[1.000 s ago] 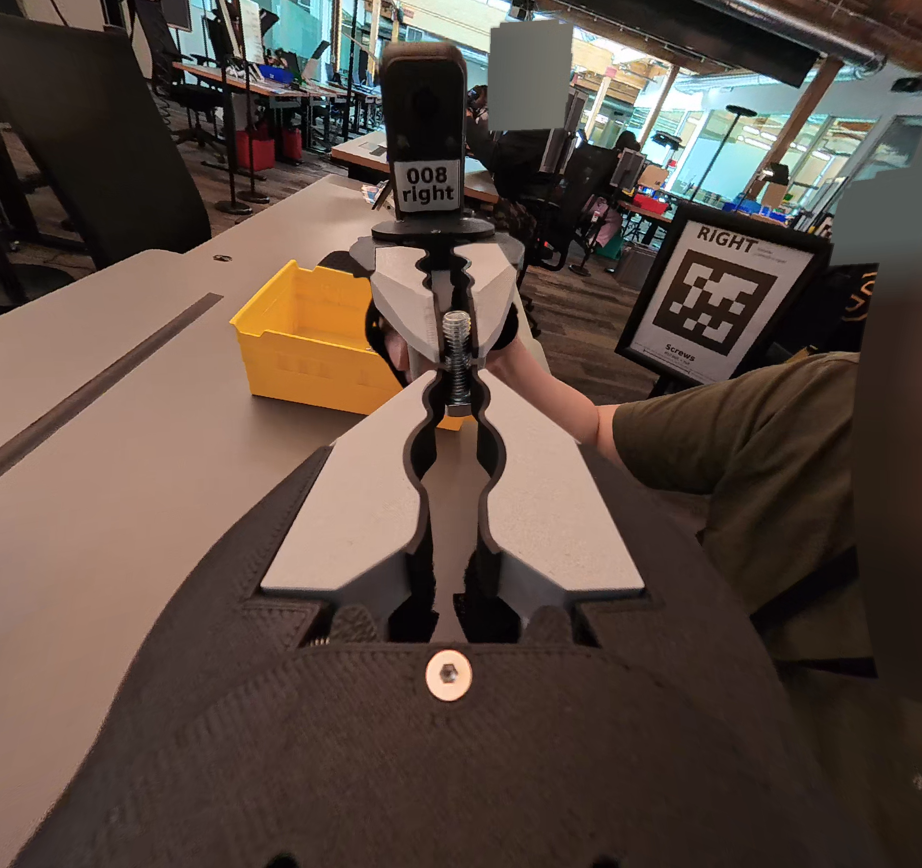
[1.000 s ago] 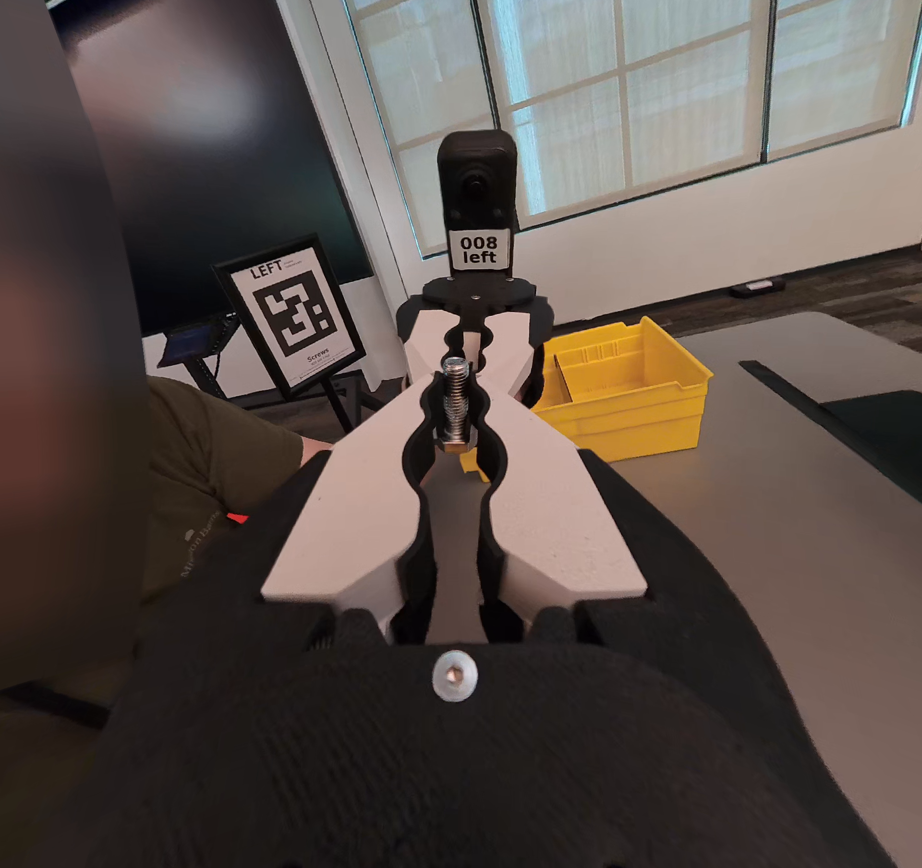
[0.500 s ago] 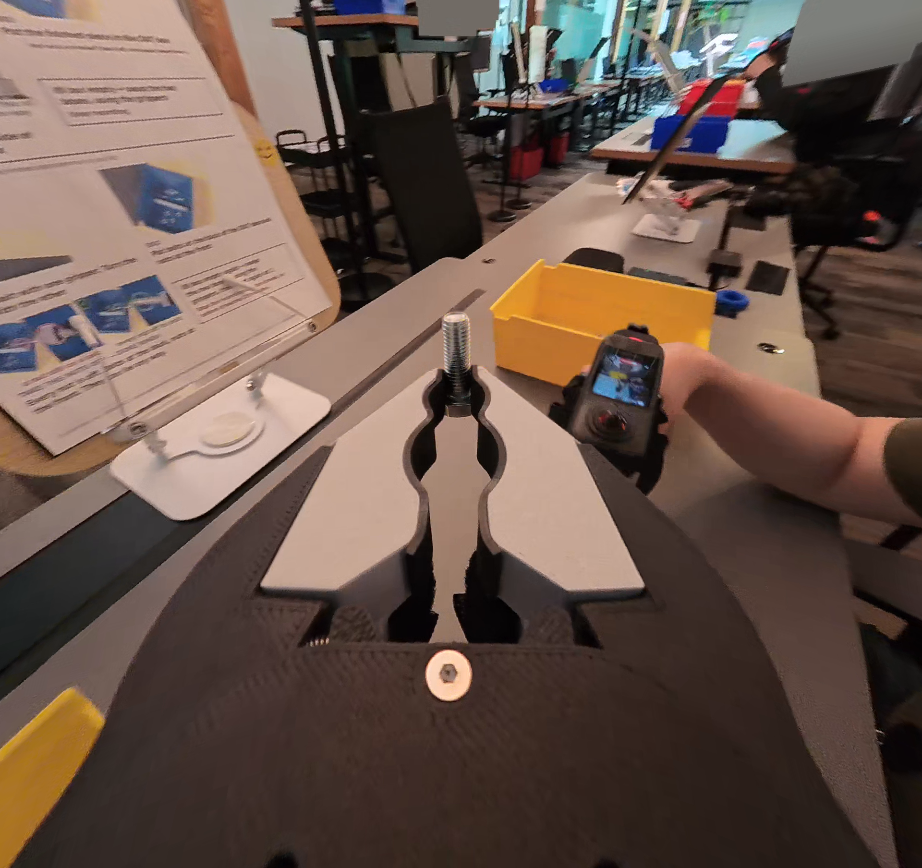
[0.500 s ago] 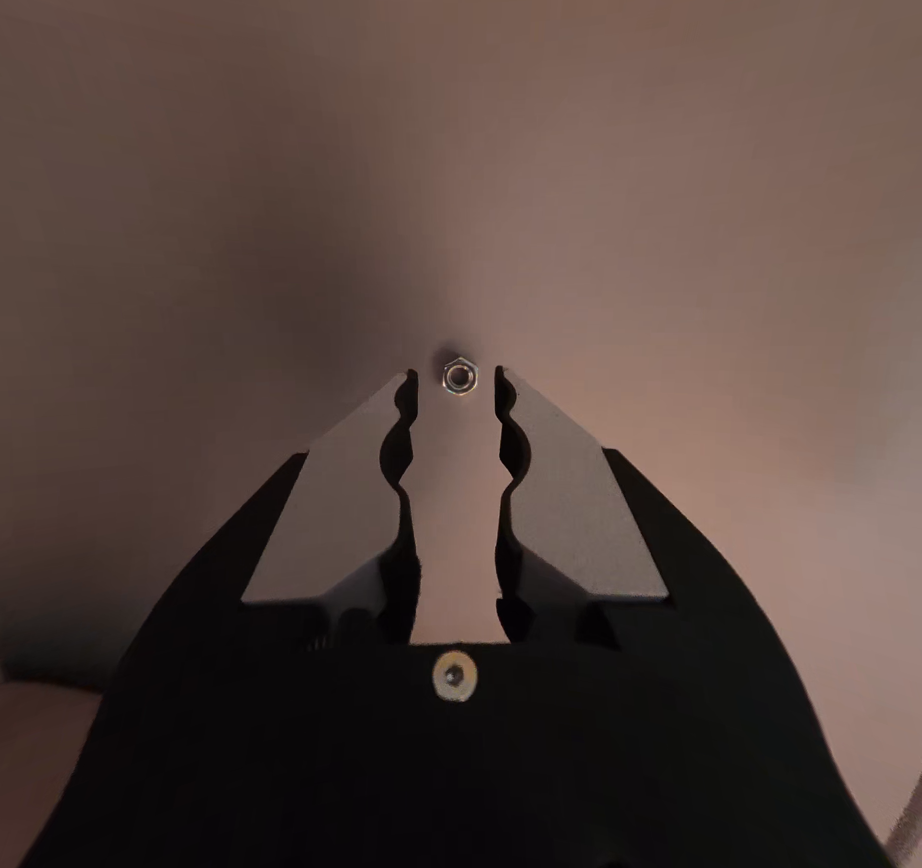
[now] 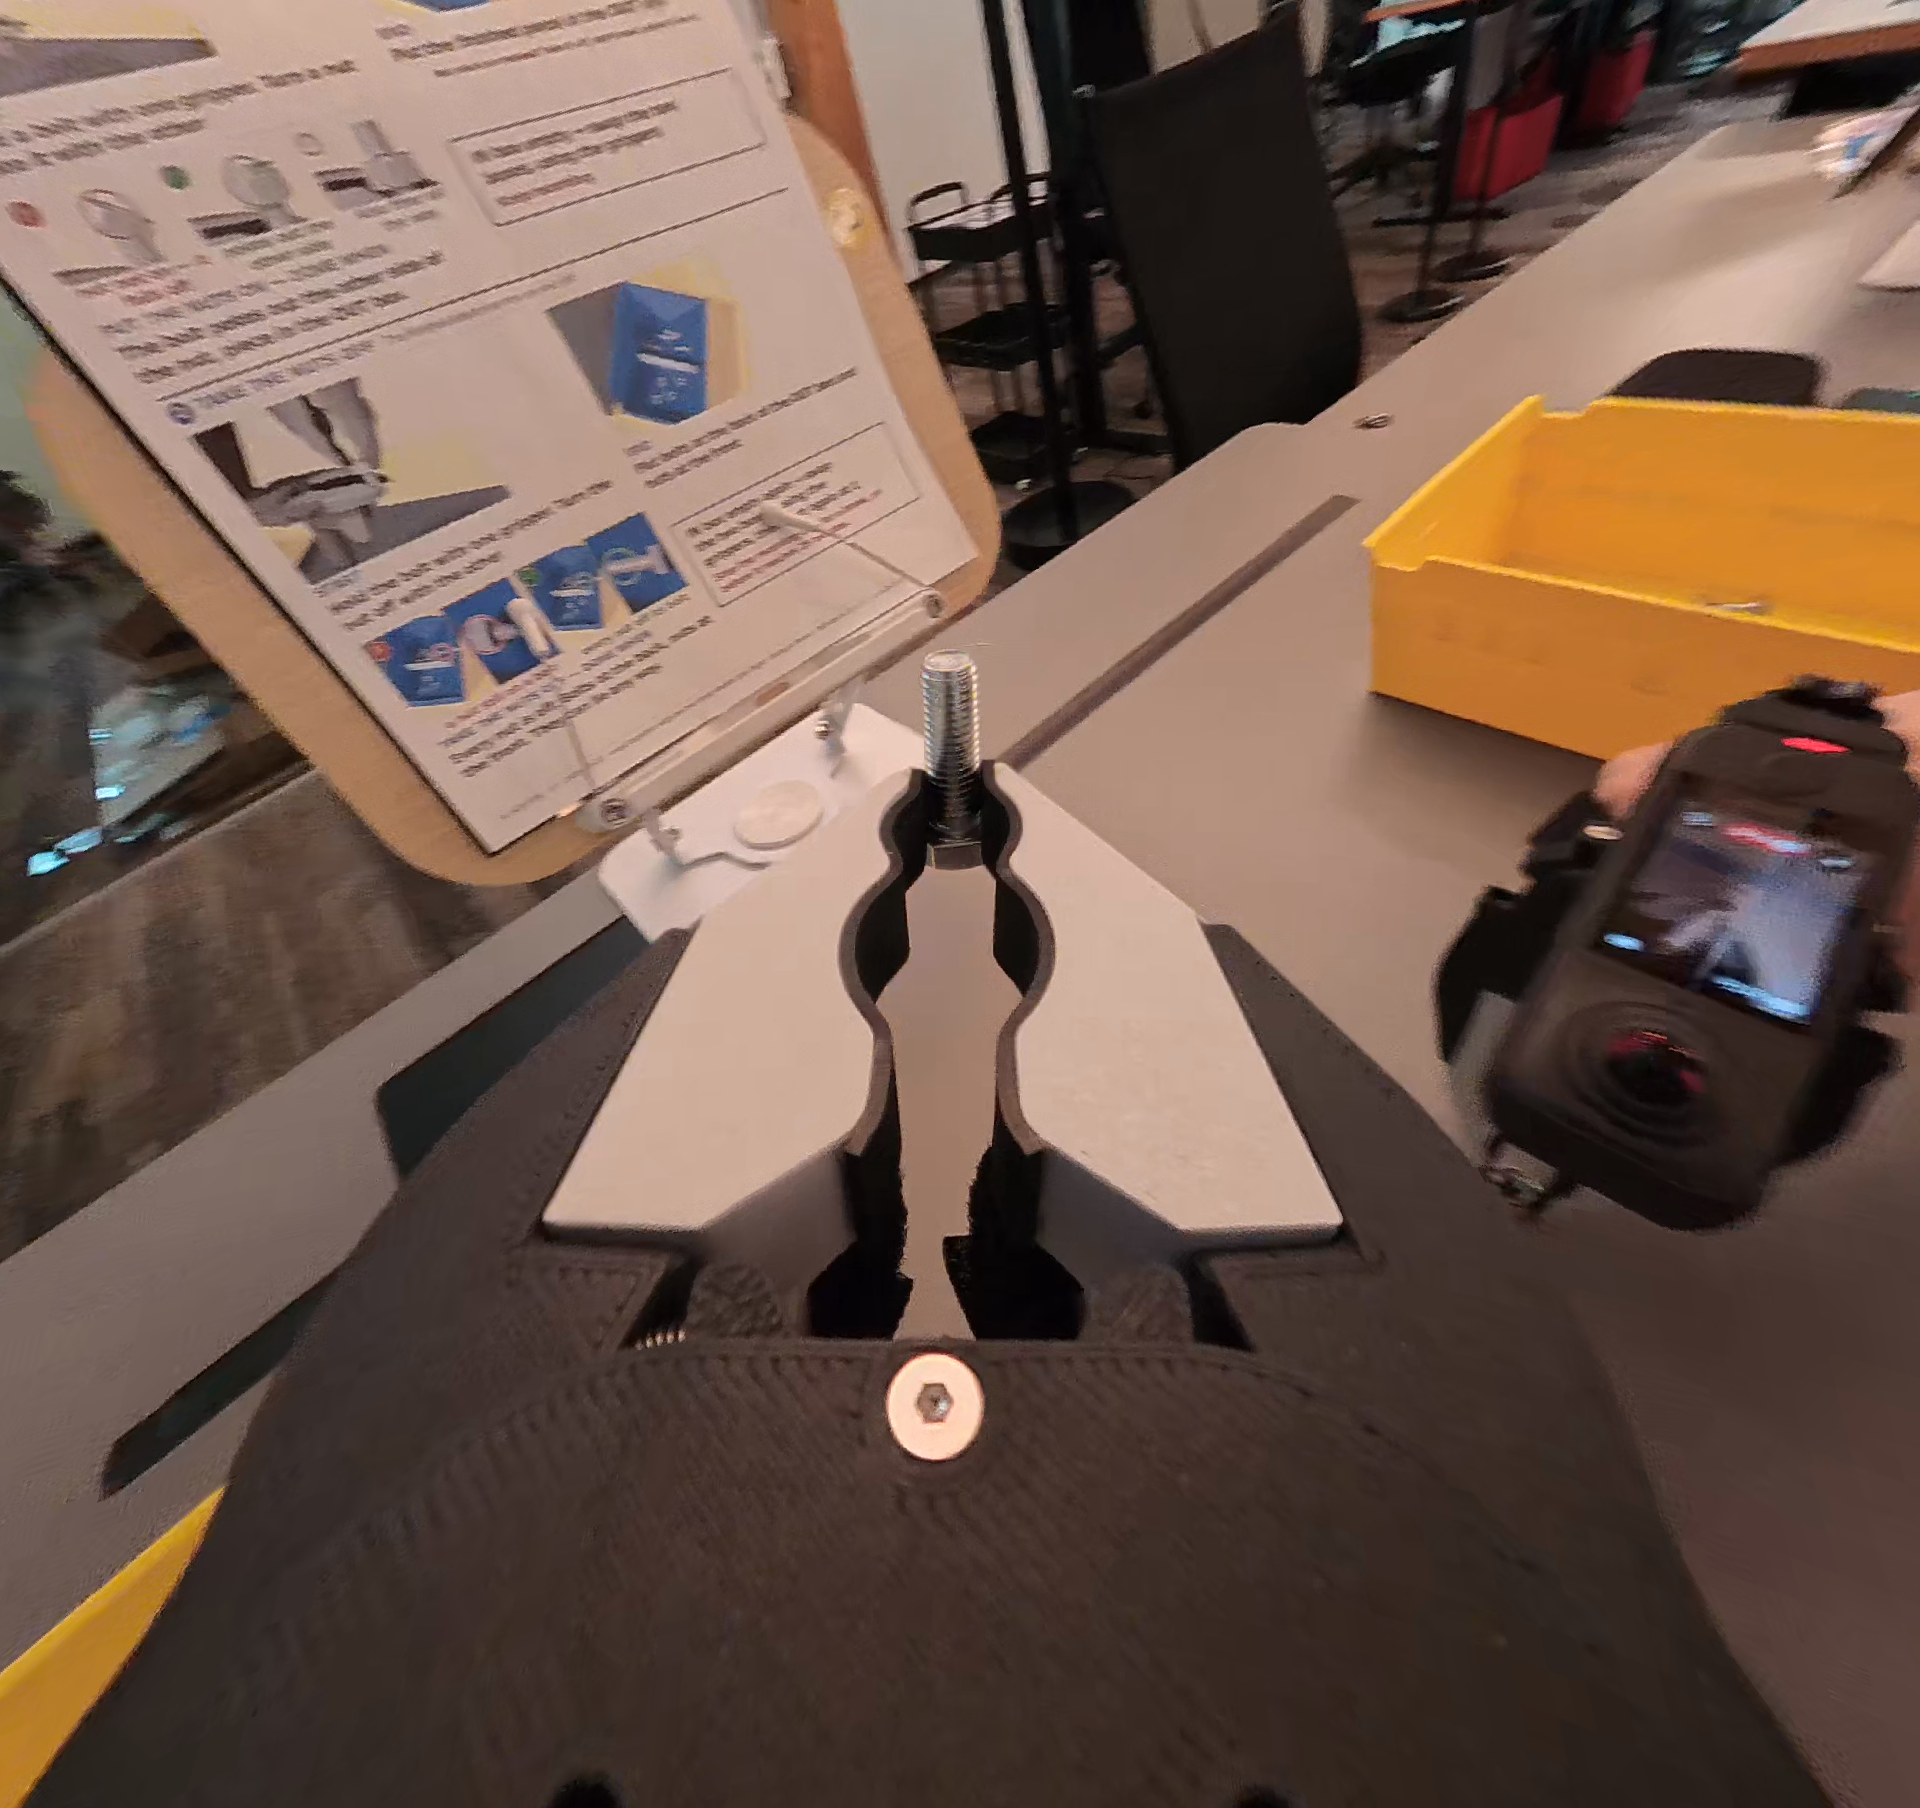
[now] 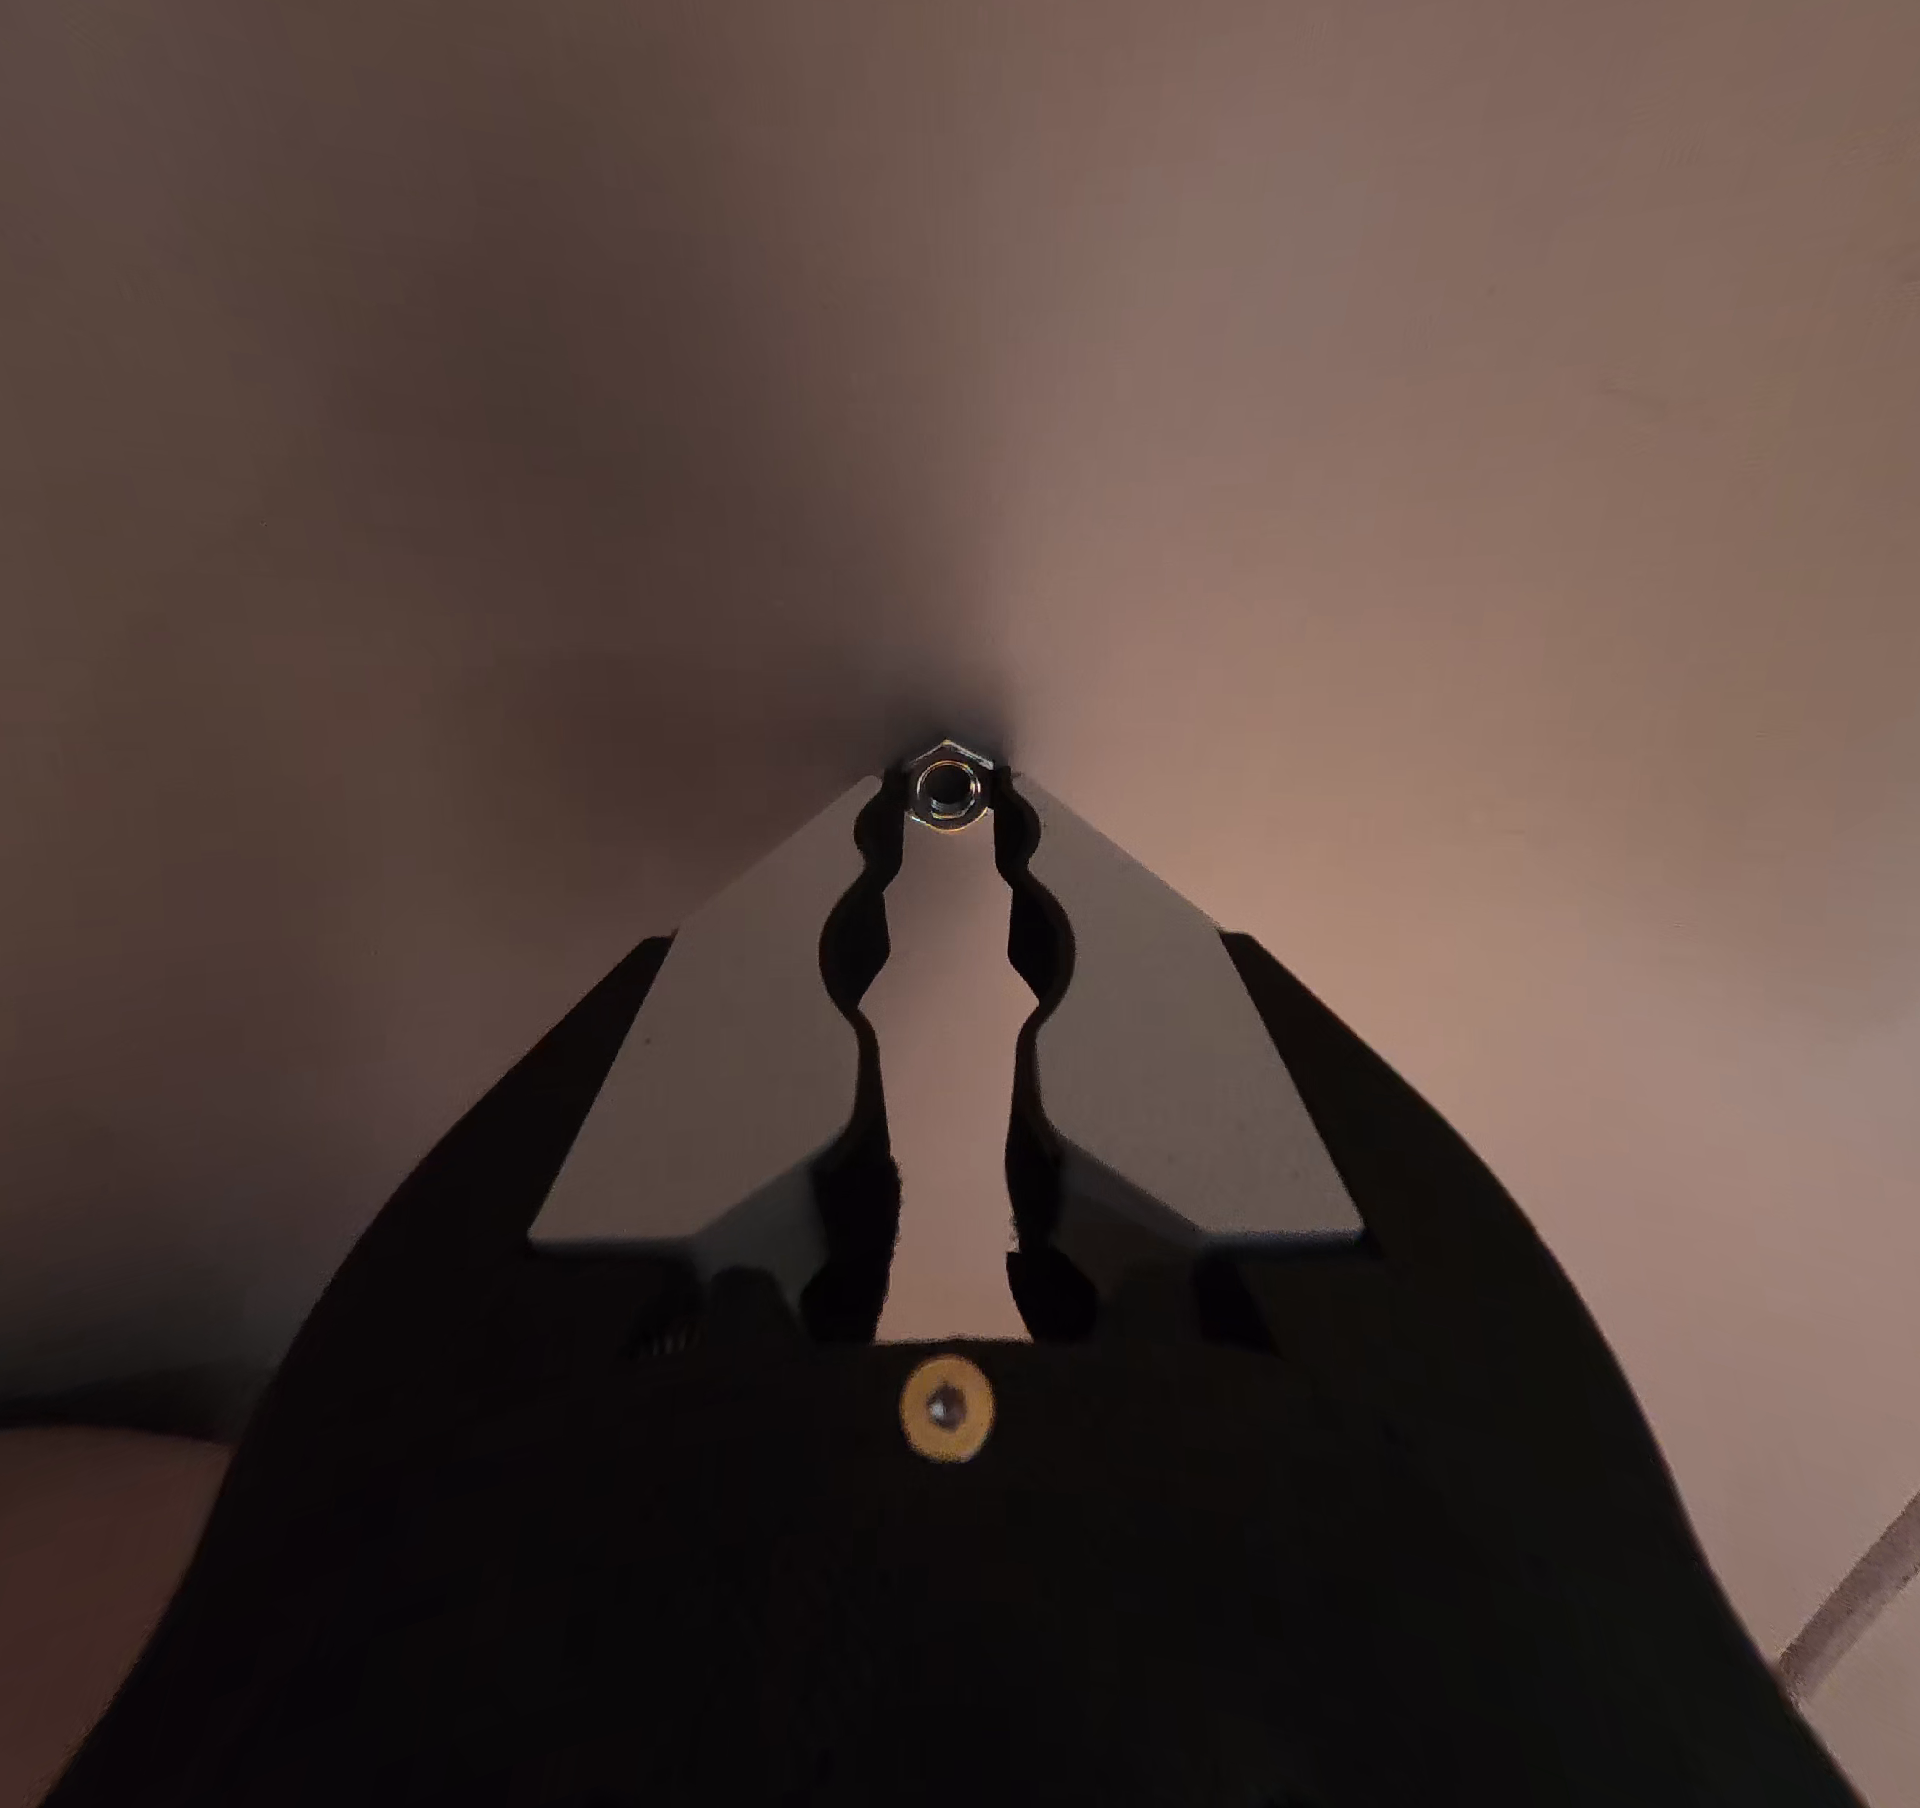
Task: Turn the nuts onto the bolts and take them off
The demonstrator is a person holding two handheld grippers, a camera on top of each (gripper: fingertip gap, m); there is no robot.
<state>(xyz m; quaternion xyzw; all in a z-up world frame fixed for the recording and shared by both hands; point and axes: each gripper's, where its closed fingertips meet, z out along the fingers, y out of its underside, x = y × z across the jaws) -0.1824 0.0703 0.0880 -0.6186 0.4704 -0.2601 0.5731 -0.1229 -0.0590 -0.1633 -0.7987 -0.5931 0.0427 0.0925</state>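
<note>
Nut [image 6: 945, 794] sits flat on the grey table [image 6: 1351, 408], hole facing up at my right wrist camera, pinched between the fingertips of my right gripper [image 6: 948, 802]. Jaws have closed in on its flats from both sides; looks like contact, so I call it gripped, though it rests on the surface and is not lifted yet.

Bolt [image 5: 950, 750] is clamped in my left gripper [image 5: 951, 828], head down in the tip notch, threaded shank sticking out at 12 o'clock past the fingertips. Threads are bare, no nut on them.

In the left view my right gripper's camera body [image 5: 1704, 1000] shows at 3 o'clock, low over the table. Yellow bin [image 5: 1621, 595] is at 2 o'clock, instruction sheet on its stand [image 5: 447, 356] at 10 to 11 o'clock. A second yellow edge [image 5: 94, 1644] peeks in at 8 o'clock.

Status as I judge it: bolt and nut are both picked, nothing threaded. Left to do: lift the nut, bring it to the shank end, line the hole up square with the threads, spin it on, then spin it off. Can't tell how many other bolts or nuts wait; the visible part of the bin shows only a small glint I can't identify.

Risk: nut is thin, grip is only at the tips, could tilt or pop out on lift.
</note>
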